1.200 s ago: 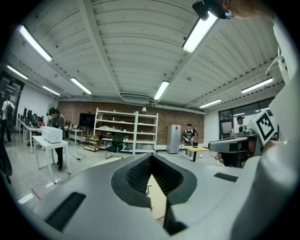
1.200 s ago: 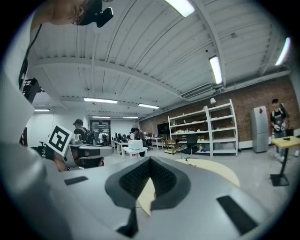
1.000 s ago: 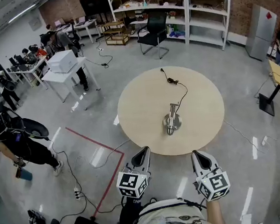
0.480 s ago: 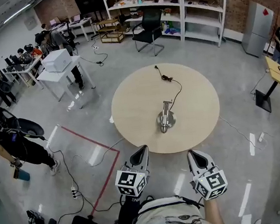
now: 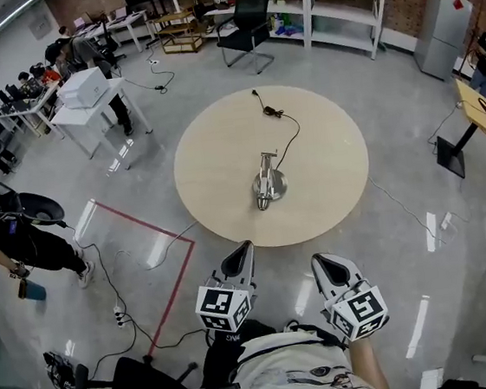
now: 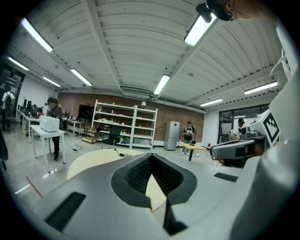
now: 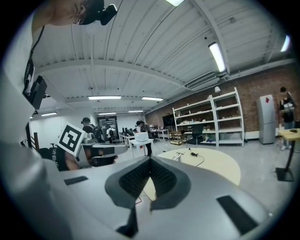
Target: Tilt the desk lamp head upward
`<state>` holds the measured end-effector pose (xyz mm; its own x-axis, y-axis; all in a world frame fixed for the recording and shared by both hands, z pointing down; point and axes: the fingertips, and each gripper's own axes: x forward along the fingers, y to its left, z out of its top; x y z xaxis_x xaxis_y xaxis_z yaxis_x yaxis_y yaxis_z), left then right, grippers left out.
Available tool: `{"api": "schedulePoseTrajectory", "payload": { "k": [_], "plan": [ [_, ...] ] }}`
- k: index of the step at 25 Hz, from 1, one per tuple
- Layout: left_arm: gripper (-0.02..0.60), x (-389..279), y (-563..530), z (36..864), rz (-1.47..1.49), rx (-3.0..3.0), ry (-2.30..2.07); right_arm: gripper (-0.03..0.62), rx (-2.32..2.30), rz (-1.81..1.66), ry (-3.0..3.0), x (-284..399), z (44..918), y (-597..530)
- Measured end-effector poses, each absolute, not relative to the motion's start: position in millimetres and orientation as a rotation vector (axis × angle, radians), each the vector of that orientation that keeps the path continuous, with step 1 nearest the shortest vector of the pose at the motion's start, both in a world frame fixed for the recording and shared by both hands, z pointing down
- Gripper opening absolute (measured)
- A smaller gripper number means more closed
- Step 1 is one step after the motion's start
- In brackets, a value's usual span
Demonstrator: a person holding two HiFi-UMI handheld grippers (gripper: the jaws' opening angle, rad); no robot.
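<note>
A long white shelf unit (image 5: 336, 13) runs along the top of the head view. Below it, mid-frame, stands a round pale table (image 5: 212, 149). Both grippers sit at the lower centre, short of the table's near edge and well apart from everything on it. The left gripper (image 5: 242, 250) and the right gripper (image 5: 319, 262) each have their jaws pressed together with nothing between them (each gripper's own view shows the tips meeting). The desk lamp (image 5: 266, 186) stands near the table's centre on a round metal base, its slim arm tilted; the head's angle is too small to read. A thin black cord (image 5: 270, 112) trails from it toward the table's upper edge.
</note>
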<state>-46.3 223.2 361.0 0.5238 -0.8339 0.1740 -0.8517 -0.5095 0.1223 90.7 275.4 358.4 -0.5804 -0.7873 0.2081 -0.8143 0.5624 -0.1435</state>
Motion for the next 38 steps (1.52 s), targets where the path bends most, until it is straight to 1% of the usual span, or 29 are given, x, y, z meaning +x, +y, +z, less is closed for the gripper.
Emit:
{"api": "schedulePoseTrajectory", "payload": {
  "k": [4,9,17,29,38],
  "plan": [
    [0.003,-33.9,227.1,374.6,0.167,2.543,-1.422,0.003,1.361,0.387,-2.651,102.7,369.7,274.7],
    [0.003,-35.9,216.0,380.5,0.180,2.523,-1.441,0.003,1.336,0.414,-2.667,100.9,374.6,263.4],
    [0.003,-50.4,149.0,396.5,0.177,2.515,-1.402,0.003,1.352,0.425,-2.643,88.0,388.5,206.8],
    [0.003,-84.9,7.6,403.4,0.232,2.562,-1.242,0.003,1.421,0.448,-2.566,37.2,389.8,74.1],
    [0.003,-91.6,-49.0,453.2,0.293,2.539,-1.118,0.003,1.352,0.494,-2.503,-1.7,421.7,34.4]
  ]
}}
